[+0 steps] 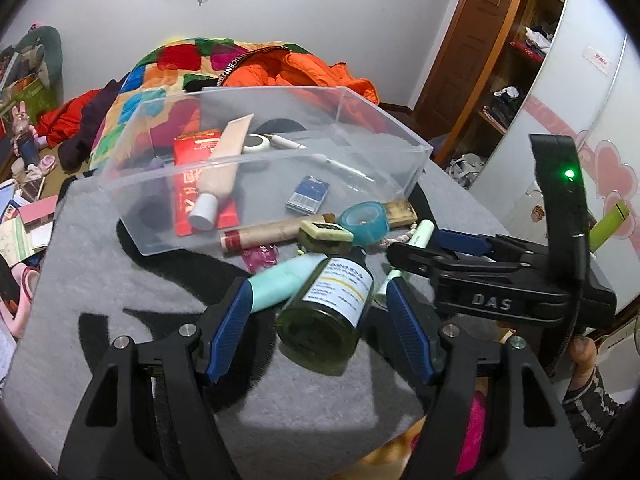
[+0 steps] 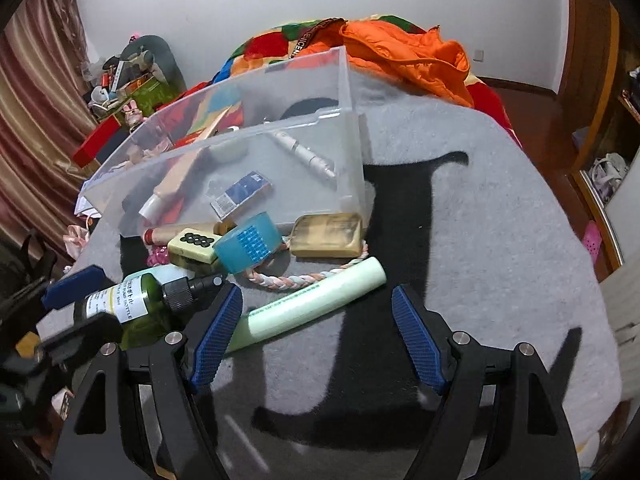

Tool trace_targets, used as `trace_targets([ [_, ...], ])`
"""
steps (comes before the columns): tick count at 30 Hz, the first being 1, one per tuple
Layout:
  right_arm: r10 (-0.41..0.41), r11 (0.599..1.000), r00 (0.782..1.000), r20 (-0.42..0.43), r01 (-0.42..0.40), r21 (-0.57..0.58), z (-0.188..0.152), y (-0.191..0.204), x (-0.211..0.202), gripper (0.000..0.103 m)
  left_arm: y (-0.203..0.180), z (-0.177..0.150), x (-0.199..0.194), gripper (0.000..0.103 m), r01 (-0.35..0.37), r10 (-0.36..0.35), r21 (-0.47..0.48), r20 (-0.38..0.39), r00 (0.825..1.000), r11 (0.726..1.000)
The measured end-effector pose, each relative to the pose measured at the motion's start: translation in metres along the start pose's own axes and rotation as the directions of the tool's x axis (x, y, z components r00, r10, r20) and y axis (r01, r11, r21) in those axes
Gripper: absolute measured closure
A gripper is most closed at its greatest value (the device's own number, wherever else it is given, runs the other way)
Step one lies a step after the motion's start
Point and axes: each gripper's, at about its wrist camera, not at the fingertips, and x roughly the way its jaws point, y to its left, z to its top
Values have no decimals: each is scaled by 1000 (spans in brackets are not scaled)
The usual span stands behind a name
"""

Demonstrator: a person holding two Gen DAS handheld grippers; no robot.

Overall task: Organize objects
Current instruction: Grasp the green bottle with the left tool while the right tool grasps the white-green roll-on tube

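A clear plastic bin (image 1: 360,178) (image 2: 352,184) sits on a grey cloth and holds a beige tube (image 1: 218,172), a red box, a blue card pack (image 1: 308,194) and a pen. In front of it lie a green glass bottle (image 1: 328,312) (image 2: 132,304), a teal tube (image 1: 280,284), a pale green tube (image 2: 312,304), a blue tape roll (image 2: 248,246), a mahjong tile (image 2: 194,242) and a tan bar (image 2: 326,234). My left gripper (image 1: 320,332) is open with the green bottle lying between its fingers. My right gripper (image 2: 316,336) is open with the pale green tube's lower end between its fingers.
A colourful quilt and an orange jacket (image 2: 408,56) lie behind the bin. A braided cord (image 2: 288,280) lies by the pale green tube. A wardrobe (image 1: 580,100) stands to the right. Cluttered boxes and toys sit on the left (image 1: 24,140).
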Motion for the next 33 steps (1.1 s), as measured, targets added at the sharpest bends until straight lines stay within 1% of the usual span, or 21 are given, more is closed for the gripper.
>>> trace_targets([
  [2,-14,1000,1000,5,14,-11,-2,4,1,27,-2,-2,2,47,19,-19,2,-6,1000,1000],
  [4,-15,1000,1000,6,15,-22,-4,7,1,27,-4,-4,3,52,30,-30,4,-9,1000,1000],
  [5,-17,999,1000,10,18,-34,-6,8,0,27,-6,-5,4,58,37,-37,10,-11,999,999],
  [8,-17,997,1000,13,18,-70,-11,10,-2,28,-11,-9,4,61,54,-54,19,-20,998,998],
  [9,-15,997,1000,13,16,-79,-12,9,-3,31,-13,-10,4,62,61,-60,22,-22,998,998],
  [10,-12,996,1000,11,13,-89,-13,8,-5,32,-15,-11,3,62,67,-66,26,-26,997,997],
  [11,-8,995,1000,8,9,-104,-14,7,-6,36,-17,-15,2,62,75,-74,31,-30,997,997],
  [12,-9,993,1000,5,9,-117,-16,6,-8,42,-18,-16,1,62,79,-78,35,-34,996,996],
  [13,-14,991,1000,1,14,-132,-18,6,-9,46,-20,-18,0,62,81,-80,39,-35,996,996],
  [14,-27,988,1000,-2,26,-151,-20,5,-11,55,-21,-19,-1,62,81,-80,43,-35,996,996],
  [15,-39,985,999,-2,38,-171,-22,4,-13,59,-21,-19,-1,62,80,-79,43,-35,996,996],
  [19,-28,985,1000,-1,28,-172,-27,-3,-20,67,-20,-18,3,62,78,-77,19,-37,996,997],
  [22,-34,988,999,21,37,-149,-30,-5,-22,79,-20,-17,11,62,68,-68,0,-44,997,998],
  [24,-42,990,999,34,46,-132,-32,-6,-24,82,-19,-16,15,62,46,-46,-13,-43,998,999],
  [27,-39,994,998,46,43,-101,-35,-12,-29,87,-16,-14,17,61,50,-52,-38,-37,998,998],
  [29,-38,996,998,53,43,-83,-36,-15,-32,89,-15,-13,17,61,50,-51,-45,-27,998,998],
  [33,-27,997,998,61,31,-67,-39,-18,-39,89,-20,-13,12,62,31,-31,-28,-6,999,999],
])
